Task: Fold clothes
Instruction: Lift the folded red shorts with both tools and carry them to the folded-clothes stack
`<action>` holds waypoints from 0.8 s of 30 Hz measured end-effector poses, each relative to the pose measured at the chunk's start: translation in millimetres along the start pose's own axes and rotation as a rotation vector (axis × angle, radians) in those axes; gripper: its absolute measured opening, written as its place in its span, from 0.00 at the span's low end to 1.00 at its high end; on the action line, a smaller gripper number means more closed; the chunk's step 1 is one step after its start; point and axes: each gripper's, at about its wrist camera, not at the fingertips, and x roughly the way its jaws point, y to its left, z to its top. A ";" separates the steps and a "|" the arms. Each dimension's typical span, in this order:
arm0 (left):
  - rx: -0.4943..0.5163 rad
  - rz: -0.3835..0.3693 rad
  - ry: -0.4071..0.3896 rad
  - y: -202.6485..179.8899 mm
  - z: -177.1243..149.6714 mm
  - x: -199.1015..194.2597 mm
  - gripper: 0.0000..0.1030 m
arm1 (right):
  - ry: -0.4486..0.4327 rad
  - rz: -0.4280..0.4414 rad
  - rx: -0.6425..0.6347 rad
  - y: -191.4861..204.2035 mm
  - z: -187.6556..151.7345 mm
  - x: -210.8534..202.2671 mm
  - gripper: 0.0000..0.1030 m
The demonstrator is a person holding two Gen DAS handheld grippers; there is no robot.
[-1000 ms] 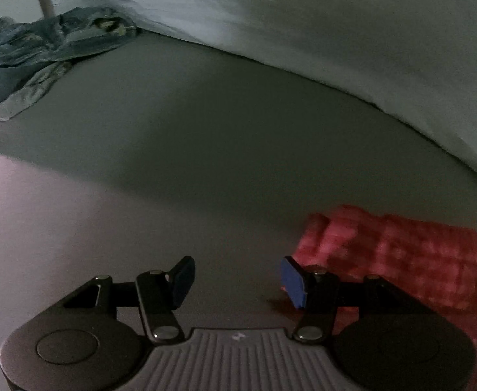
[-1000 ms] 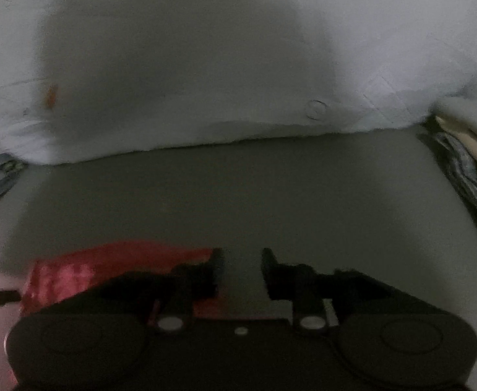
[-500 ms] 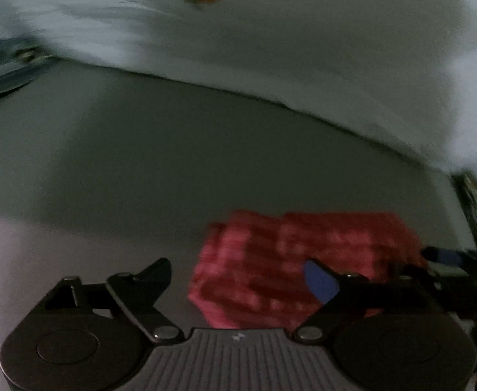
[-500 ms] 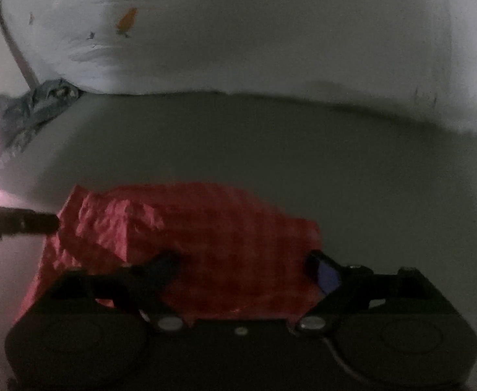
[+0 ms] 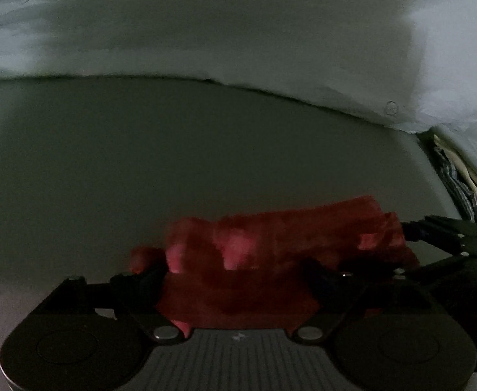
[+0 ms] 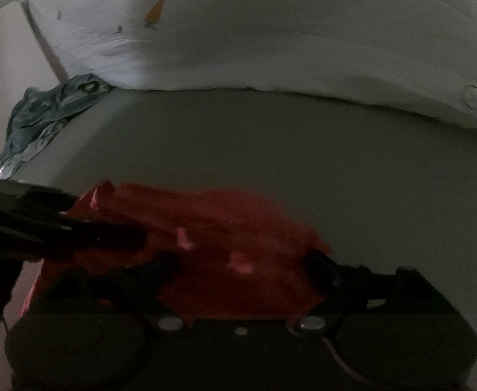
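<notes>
A red checked garment (image 5: 271, 244) lies bunched on the grey bed surface (image 5: 173, 150). It fills the space between the wide-spread fingers of my left gripper (image 5: 235, 273), which is open over it. It also shows in the right wrist view (image 6: 212, 244), between the spread fingers of my open right gripper (image 6: 238, 267). The right gripper shows at the right in the left wrist view (image 5: 446, 238); the left gripper shows at the left in the right wrist view (image 6: 59, 228). Both sit low at the cloth. The picture is dark and blurred.
A white quilt (image 5: 238, 32) with a small orange print (image 6: 153, 13) bulks along the far side. A blue garment (image 6: 43, 117) lies crumpled at the far left. Striped folded clothes (image 5: 459, 182) sit at the far right edge.
Both grippers have opened wide and moved down and in over the red garment from either side. The garment now looks more bunched than half a second ago.
</notes>
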 end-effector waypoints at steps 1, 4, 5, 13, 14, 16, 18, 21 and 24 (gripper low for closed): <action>0.013 -0.001 -0.004 -3.0 2.0 2.5 0.65 | -0.004 -0.003 -0.007 2.4 2.0 1.7 0.72; 0.042 0.012 -0.012 -10.1 6.0 8.2 0.55 | -0.016 -0.033 0.004 7.4 4.7 4.4 0.59; 0.038 0.008 -0.015 -10.1 6.2 8.4 0.49 | -0.019 -0.035 0.019 7.7 5.2 4.3 0.48; -0.033 -0.114 -0.075 -12.3 -7.5 -28.8 0.17 | -0.134 -0.120 0.071 44.7 1.3 -57.8 0.13; -0.039 -0.128 -0.094 -12.6 -9.6 -38.4 0.17 | -0.153 -0.137 0.071 50.8 0.6 -67.3 0.13; -0.035 -0.160 -0.141 -14.3 -11.8 -61.5 0.17 | -0.189 -0.172 0.071 63.1 -0.8 -86.3 0.13; -0.024 -0.190 -0.184 -17.2 -12.9 -83.3 0.17 | -0.226 -0.206 0.071 75.4 -2.1 -105.3 0.13; 0.038 -0.238 -0.238 -29.7 -8.2 -109.7 0.17 | -0.281 -0.258 0.071 93.7 -4.2 -133.8 0.13; 0.094 -0.308 -0.279 -45.8 1.5 -124.5 0.17 | -0.335 -0.310 0.071 112.1 -6.2 -162.2 0.13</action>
